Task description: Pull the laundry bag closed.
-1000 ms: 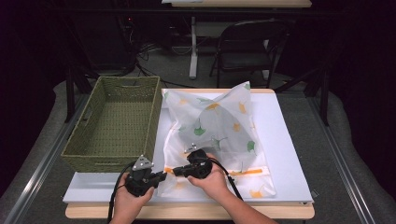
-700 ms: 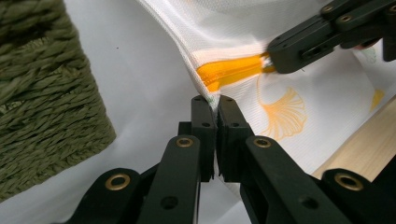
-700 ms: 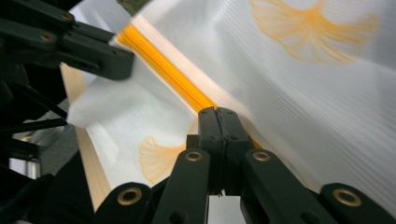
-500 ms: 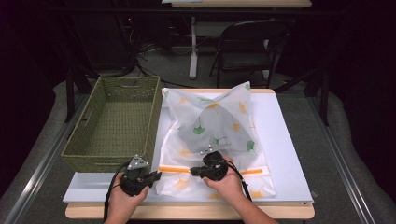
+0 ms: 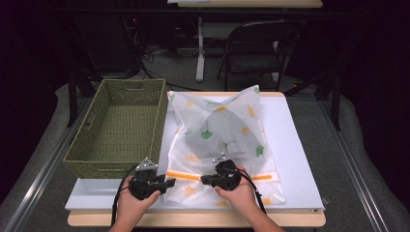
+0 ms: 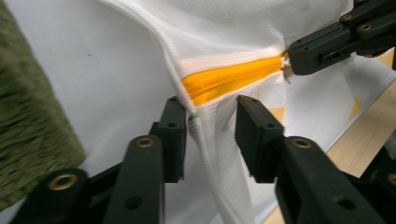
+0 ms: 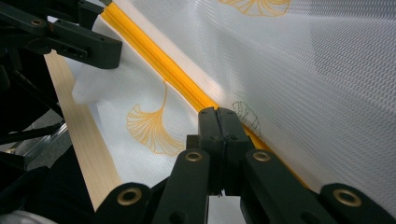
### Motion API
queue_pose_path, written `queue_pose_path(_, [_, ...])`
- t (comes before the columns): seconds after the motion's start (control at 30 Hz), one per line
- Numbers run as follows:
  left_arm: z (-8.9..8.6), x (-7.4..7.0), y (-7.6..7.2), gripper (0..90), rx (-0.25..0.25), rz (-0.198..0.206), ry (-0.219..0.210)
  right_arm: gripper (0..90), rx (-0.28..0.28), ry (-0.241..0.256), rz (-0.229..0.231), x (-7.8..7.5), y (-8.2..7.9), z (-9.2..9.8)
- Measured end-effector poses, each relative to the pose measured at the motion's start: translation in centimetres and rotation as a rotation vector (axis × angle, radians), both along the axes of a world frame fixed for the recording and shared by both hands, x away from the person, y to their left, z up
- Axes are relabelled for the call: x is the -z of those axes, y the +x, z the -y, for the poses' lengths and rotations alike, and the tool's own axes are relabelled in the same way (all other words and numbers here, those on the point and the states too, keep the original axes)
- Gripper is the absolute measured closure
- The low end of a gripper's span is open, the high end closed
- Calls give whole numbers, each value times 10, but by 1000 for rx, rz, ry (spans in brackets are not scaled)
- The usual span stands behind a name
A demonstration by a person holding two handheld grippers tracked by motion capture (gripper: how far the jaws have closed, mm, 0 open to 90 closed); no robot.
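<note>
At the near edge of the worktop, the left claw is standing around the corner of the mesh laundry bag, with its jaws apart on both sides of the fabric fold and not pressing it, just at the end of the orange zipper. A little to the right, the right claw is pinching with its jaws pressed together on the zipper line, most likely on the slider, though the pull itself is hidden between the jaws. The step in hand is, as I judge, sliding the zipper along the bag. To do it well, the left claw should be closing firmly on the corner first, so the fabric is staying tight, and the right claw should be pulling straight along the zipper, low and parallel to the worktop, without lifting the mesh. The bag is lying flat near the front and is rising to a soft peak farther back; it is white and half transparent, with orange and green ginkgo leaves printed on it. To the left of it, the green woven basket is standing empty.
</note>
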State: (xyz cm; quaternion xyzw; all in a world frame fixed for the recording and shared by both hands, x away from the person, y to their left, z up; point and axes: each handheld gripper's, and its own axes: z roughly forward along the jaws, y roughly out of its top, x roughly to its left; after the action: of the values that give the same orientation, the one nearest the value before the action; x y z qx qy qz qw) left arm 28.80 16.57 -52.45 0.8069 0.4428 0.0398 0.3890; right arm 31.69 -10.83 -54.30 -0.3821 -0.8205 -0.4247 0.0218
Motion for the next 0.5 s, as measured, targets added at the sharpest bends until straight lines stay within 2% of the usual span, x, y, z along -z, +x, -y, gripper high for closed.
queue_pose_path(0.2, [8, 1, 9, 533, 5, -8, -32, 900, 1, -1, 0, 1, -1, 0])
queue_pose_path(0.4, [13, 7, 17, 521, 10, -38, -42, 900, 4, 2, -1, 2, 0, 1])
queue_pose_path(0.5, [14, 8, 18, 522, 8, -38, -42, 900, 4, 4, -1, 2, 0, 1])
